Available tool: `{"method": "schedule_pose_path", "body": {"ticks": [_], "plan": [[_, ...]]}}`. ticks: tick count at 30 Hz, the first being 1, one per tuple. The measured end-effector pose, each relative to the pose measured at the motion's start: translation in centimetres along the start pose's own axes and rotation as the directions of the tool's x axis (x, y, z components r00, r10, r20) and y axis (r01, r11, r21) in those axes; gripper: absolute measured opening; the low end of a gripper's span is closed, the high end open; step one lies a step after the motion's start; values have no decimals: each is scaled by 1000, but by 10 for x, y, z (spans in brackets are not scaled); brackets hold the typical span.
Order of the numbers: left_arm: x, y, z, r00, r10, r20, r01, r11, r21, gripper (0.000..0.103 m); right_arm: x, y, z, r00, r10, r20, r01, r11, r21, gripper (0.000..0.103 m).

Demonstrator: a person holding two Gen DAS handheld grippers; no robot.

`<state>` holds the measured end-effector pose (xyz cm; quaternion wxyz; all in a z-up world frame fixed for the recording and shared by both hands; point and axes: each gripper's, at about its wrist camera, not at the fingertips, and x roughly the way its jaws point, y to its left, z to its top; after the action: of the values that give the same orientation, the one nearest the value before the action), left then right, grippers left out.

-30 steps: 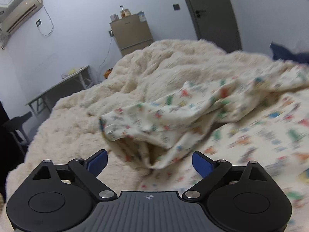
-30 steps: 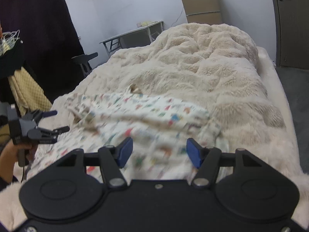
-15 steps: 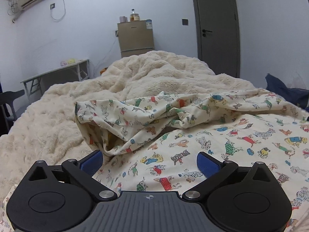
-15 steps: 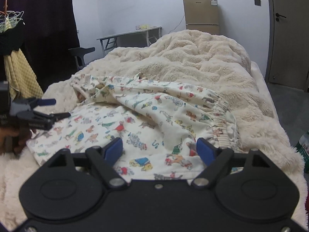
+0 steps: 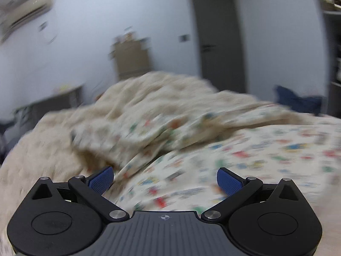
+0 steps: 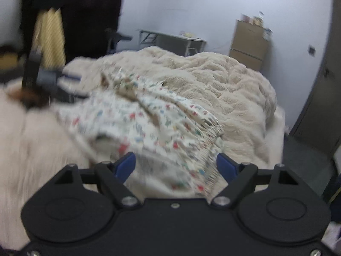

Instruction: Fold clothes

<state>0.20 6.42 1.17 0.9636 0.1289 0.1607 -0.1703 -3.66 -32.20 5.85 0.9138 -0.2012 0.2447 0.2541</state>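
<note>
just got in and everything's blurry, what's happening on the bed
A person is folding clothes with a handheld claw in each hand. A patterned garment lies rumpled on a fluffy blanket that covers the bed. The left claw and right claw are both open over the garment, and neither grips it. The frames are blurred by motion, so the fold's exact shape is hard to tell.

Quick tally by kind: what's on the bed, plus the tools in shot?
Printed garment: 1
Fluffy cream blanket: 1
Tools: 2, the left tool and the right tool, both open and empty
Total: 4
</note>
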Motion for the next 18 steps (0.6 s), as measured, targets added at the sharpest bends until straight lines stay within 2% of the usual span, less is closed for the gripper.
{"method": "schedule_pose_path", "body": {"ticks": [3, 5, 7, 9, 11, 14, 16, 17, 18], "plan": [[-19, -22, 9, 994, -108, 24, 104, 988, 118, 103, -2, 8, -8, 1000, 23, -18, -24, 997, -76, 82], [-23, -35, 10, 982, -189, 14, 184, 969, 165, 103, 1, 12, -11, 999, 34, -31, -38, 993, -108, 81], [-20, -49, 7, 978, -207, 3, 202, 956, 212, 103, 12, 19, -14, 998, 49, -51, -55, 990, -130, 80], [-12, -61, 4, 982, -186, -23, 186, 951, 245, 102, 23, 21, -17, 997, 63, -49, -69, 988, -137, 80], [0, -68, 5, 977, -206, -57, 213, 951, 225, 101, 37, 22, -20, 997, 71, -41, -76, 989, -126, 74], [7, -71, 8, 977, -205, -59, 213, 950, 226, 102, 53, 19, -24, 996, 81, -42, -84, 993, -80, 70], [9, -74, 14, 979, -202, -26, 202, 947, 250, 101, 55, 14, -24, 993, 110, -35, -111, 993, -35, 54], [9, -76, 15, 979, -203, -14, 200, 945, 260, 99, 52, 12, -24, 993, 115, -25, -115, 993, -25, 50], [11, -80, 16, 978, -208, -1, 201, 942, 270, 95, 48, 9, -23, 993, 118, -14, -118, 993, -18, 39]]}}
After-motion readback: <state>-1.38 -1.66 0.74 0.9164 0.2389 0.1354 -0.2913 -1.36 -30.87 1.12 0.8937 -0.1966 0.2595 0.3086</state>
